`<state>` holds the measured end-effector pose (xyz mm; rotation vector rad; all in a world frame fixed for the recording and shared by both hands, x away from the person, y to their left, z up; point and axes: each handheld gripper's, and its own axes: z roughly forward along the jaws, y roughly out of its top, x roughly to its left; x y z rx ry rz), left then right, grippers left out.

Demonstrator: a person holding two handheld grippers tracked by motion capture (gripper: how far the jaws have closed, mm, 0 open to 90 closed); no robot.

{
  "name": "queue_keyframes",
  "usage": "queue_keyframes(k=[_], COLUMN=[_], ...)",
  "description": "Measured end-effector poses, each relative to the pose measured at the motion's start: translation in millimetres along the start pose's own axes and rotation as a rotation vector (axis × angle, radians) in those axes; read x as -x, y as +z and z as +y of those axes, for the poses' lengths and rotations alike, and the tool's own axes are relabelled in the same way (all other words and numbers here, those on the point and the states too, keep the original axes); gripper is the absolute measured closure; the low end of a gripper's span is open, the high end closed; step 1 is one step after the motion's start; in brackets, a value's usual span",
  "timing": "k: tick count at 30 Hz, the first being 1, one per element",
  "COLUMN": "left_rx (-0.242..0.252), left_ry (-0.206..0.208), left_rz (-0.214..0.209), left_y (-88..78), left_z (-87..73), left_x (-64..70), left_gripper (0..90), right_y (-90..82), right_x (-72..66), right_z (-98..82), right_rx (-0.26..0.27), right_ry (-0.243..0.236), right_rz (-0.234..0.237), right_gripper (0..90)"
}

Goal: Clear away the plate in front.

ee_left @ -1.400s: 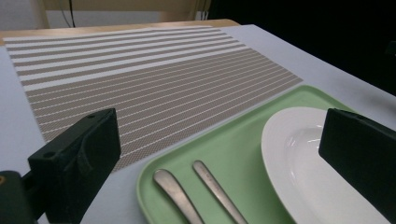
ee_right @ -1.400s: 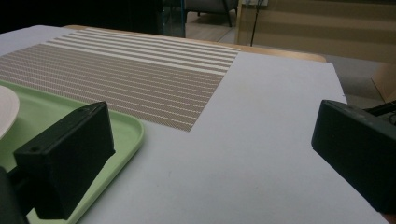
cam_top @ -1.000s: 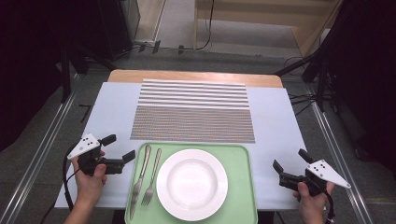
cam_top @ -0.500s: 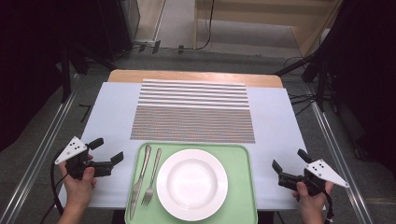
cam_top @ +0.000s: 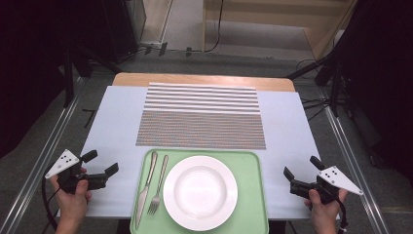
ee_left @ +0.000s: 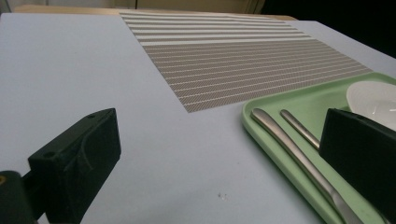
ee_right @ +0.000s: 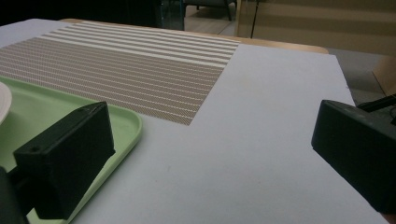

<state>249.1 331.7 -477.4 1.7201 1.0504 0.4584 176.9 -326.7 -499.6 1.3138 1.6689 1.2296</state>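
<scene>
We hold our left gripper (cam_top: 103, 163) low over the counter (cam_top: 112, 112) at about eight o'clock from the plate, its jaws spread wide with nothing between them, pointing toward the green tray (cam_top: 253, 195). In the left gripper view the same jaws stand well apart over bare pale-blue surface, and the tray's rim (ee_left: 261, 130) lies just past the right-hand jaw. Our right gripper (cam_top: 302, 168) sits at about four o'clock from the plate, over the counter's near right edge, also wide open and gripping nothing; in the right gripper view its jaws frame bare counter (ee_right: 261, 140), with the tray's corner (ee_right: 126, 126) beside the left-hand jaw. The tray rests at the counter's near edge, at six o'clock from the striped placemat (cam_top: 202, 117), and touches or just overlaps the mat's near border. On the tray, a white plate (cam_top: 200, 192) sits centred, and at its nine o'clock a knife (cam_top: 146, 190) and a fork (cam_top: 158, 187) lie side by side, handles pointing to twelve o'clock, the knife outermost. The knife (ee_left: 294, 158) and fork (ee_left: 299, 128) are the things nearest our left gripper, though it touches neither. Both grippers are well apart from each other, one on each side of the tray.
</scene>
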Motion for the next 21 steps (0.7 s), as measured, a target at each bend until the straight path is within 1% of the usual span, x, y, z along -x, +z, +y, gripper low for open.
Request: queue_keyframes(k=[2,7,9,10,12,14,21], left_rx=[0.000,0.008,0.010,0.006,0.005,0.004,0.018], left_ry=[0.001,0.006,0.005,0.006,0.009,0.006,-0.012], left_rz=[0.004,0.030,0.035,0.039,0.045,0.056,0.071], left_y=[-2.8,-10.3,-12.3,-13.4,-14.1,-15.3,-17.0], left_z=[-1.7,-4.7,-6.5,-7.2,-8.3,-9.1,-10.6], left_x=[-1.5,-5.2,-6.1,-6.2,-6.6,-6.9,-9.2], left_gripper=[0.0,0.0,0.0,0.0,0.0,0.0,0.0], right_y=[-0.4,-0.1,0.6,0.7,1.4,2.8,4.1], right_x=[-1.0,0.3,1.3,0.8,0.7,0.7,0.1], right_z=[-0.2,-0.4,-0.7,-0.7,-0.9,-1.2,-1.3], right_rx=[-0.010,-0.009,-0.007,-0.012,-0.015,-0.017,-0.022], right_ry=[0.013,0.014,0.007,0.014,0.012,0.004,0.004], right_rz=[0.002,-0.001,0.001,0.002,0.001,0.005,0.012], right_gripper=[0.0,0.0,0.0,0.0,0.0,0.0,0.0])
